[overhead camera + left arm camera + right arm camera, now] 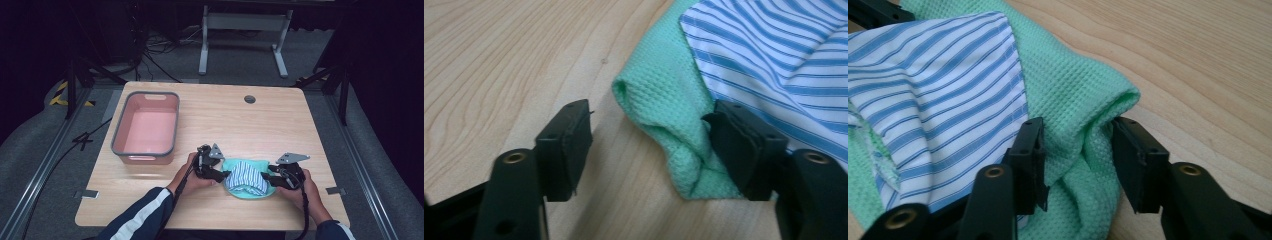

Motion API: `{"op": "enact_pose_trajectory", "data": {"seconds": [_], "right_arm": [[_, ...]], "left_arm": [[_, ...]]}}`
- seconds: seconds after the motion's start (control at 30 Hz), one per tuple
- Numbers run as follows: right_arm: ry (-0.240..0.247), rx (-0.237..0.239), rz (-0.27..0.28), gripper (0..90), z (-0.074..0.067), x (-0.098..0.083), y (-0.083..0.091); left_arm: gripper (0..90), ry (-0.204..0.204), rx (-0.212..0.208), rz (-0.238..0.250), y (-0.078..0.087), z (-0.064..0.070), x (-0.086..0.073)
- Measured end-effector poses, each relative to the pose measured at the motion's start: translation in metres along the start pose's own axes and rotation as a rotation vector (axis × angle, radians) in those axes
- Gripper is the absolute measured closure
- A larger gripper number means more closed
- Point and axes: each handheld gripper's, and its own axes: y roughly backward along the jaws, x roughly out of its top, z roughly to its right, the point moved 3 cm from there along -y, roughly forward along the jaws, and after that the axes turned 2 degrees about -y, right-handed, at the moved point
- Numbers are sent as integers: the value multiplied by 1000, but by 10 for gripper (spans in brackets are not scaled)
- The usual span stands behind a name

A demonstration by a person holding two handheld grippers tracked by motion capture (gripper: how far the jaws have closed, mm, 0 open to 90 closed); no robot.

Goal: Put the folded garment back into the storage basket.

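Claws flanking green cloth, jaws apart

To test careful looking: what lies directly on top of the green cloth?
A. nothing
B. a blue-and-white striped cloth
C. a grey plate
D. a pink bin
B: the striped cloth rests on the green cloth, while the pink bin stands apart.

I see a light wooden table; on it sit a pink bin with grey rim and a green waffle cloth.
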Motion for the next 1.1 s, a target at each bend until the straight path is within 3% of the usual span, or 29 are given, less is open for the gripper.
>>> {"op": "enact_pose_trajectory", "data": {"seconds": [0.13,0.23,0.5,0.83,1.1], "right_arm": [[4,14,-5,676,-3,1,0],[1,18,-13,723,-5,0,1],[6,31,-3,803,-5,0,1],[4,21,6,822,-6,0,3],[8,16,30,823,-8,8,4]], "left_arm": [[495,16,-3,27,0,5,-1],[608,4,-20,30,0,7,-1],[775,9,-71,32,1,9,-1],[828,-65,-65,-6,3,13,3],[829,-66,-55,2,10,14,2]]}}
